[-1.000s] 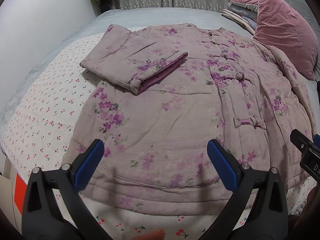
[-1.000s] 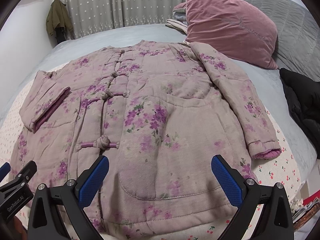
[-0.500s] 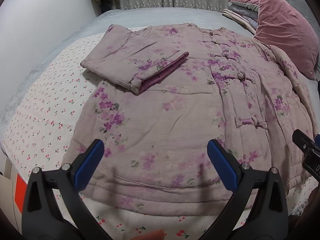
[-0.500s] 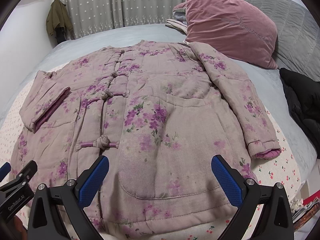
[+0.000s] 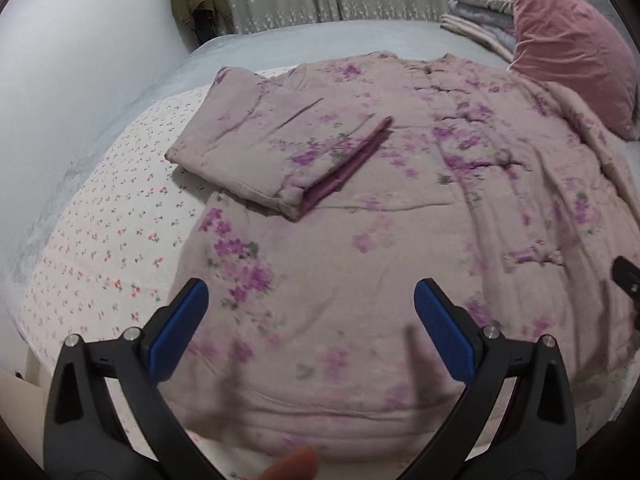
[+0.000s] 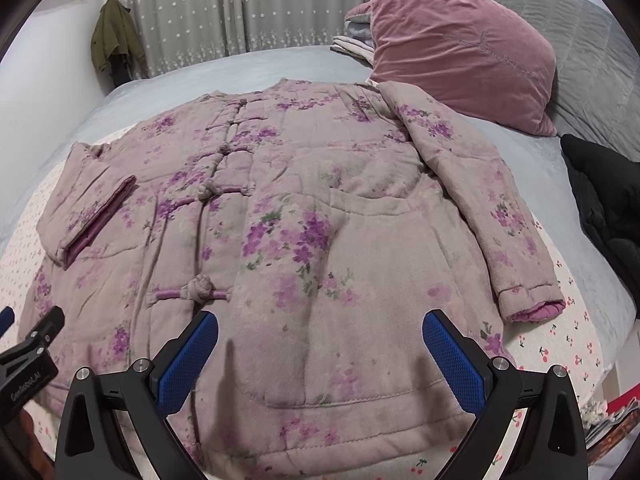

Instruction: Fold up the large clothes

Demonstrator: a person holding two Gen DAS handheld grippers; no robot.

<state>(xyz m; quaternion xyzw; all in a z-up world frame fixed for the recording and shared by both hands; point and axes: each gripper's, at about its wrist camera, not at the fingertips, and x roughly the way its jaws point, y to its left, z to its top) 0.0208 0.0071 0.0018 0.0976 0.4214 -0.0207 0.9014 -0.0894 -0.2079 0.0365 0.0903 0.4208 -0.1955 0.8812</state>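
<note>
A padded mauve jacket with purple flowers (image 5: 360, 232) (image 6: 320, 240) lies front-up on the bed, knot buttons shut. Its left sleeve (image 5: 280, 148) (image 6: 92, 208) is folded across the chest. Its right sleeve (image 6: 480, 208) lies straight along the side, cuff (image 6: 532, 308) on the sheet. My left gripper (image 5: 312, 328) is open and empty above the lower left hem. My right gripper (image 6: 320, 360) is open and empty above the lower right hem, over the pocket.
A cherry-print sheet (image 5: 100, 232) (image 6: 560, 344) covers the bed under the jacket. A pink velvet pillow (image 6: 460, 48) and folded blankets (image 5: 480, 8) sit at the head. A black garment (image 6: 608, 208) lies at the right. A wall (image 5: 60, 80) runs along the left.
My left gripper has moved forward and down over the jacket's hem, so the view is blurred. My right gripper has barely moved. Both stay open.
</note>
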